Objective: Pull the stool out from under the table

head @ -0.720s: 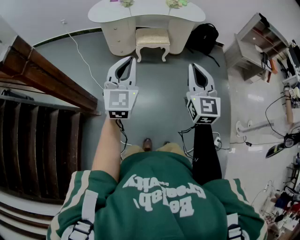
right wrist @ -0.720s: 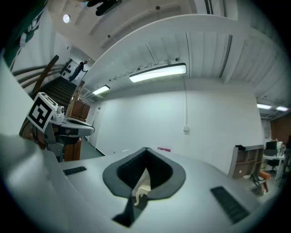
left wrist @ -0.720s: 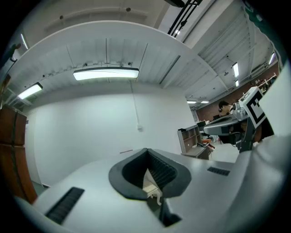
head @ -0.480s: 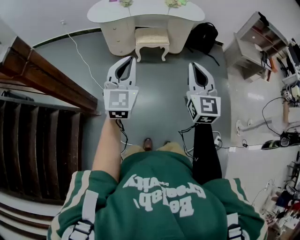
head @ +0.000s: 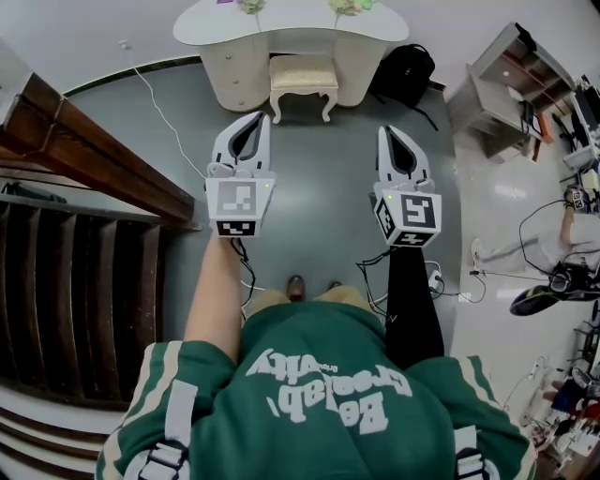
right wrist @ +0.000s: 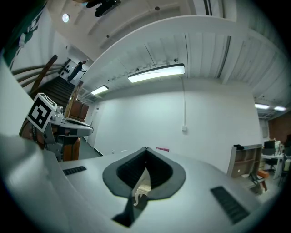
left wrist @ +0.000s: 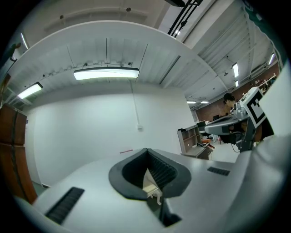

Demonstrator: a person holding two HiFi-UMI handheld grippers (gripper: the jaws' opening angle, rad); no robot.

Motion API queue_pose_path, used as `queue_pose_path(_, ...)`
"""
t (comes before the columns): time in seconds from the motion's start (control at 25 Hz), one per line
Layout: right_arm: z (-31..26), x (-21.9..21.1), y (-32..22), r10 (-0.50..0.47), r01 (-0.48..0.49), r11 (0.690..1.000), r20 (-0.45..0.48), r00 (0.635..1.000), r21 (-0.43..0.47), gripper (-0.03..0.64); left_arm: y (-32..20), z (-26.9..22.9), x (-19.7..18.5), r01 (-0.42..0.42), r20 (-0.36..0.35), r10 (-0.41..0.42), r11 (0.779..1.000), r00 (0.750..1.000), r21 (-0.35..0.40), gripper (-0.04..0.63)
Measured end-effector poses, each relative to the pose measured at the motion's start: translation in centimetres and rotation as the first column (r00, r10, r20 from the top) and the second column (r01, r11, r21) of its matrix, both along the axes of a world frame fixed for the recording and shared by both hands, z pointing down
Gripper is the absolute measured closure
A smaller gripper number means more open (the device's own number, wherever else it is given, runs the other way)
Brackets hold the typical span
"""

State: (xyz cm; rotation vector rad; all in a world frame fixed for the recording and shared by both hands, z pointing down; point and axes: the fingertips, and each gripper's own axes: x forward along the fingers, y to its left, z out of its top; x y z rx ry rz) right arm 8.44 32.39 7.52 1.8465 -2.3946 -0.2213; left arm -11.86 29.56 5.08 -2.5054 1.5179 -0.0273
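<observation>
Stool (head: 303, 73) partly under table (head: 292, 17)

The cream cushioned stool (head: 302, 73) sits slightly higher and further left in the head view. At the floor's right edge, a dark rounded shape (head: 536, 300) has shifted further in from that edge.

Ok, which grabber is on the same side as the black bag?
The right gripper, on the black-sleeved arm. The black bag sits by the table's right end; the left gripper, on the bare arm, is farther away.
</observation>
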Motion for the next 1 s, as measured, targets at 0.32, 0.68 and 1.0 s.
queue_pose_path(0.32, 0.6, -0.3, -0.3, 0.003, -0.003, 1.0, -0.016, 1.0, -0.01, 0.608, -0.7, 0.1, -0.2, -0.01, -0.006, 0.01, 1.0, 1.0, 0.003, 0.58)
queue_pose_path(0.68, 0.9, 2.6, -4.0, 0.011, -0.011, 1.0, 0.01, 1.0, 0.012, 0.576, -4.1, 0.4, 1.6, -0.006, -0.049, 0.006, 1.0, 0.999, 0.008, 0.558)
queue_pose_path(1.0, 2.0, 5.5, -11.4, -0.038, 0.038, 0.999, 0.047, 0.998, -0.001, 0.322, -10.0, 0.5, 4.7, 0.017, -0.051, -0.019, 1.0, 0.999, -0.021, 0.327)
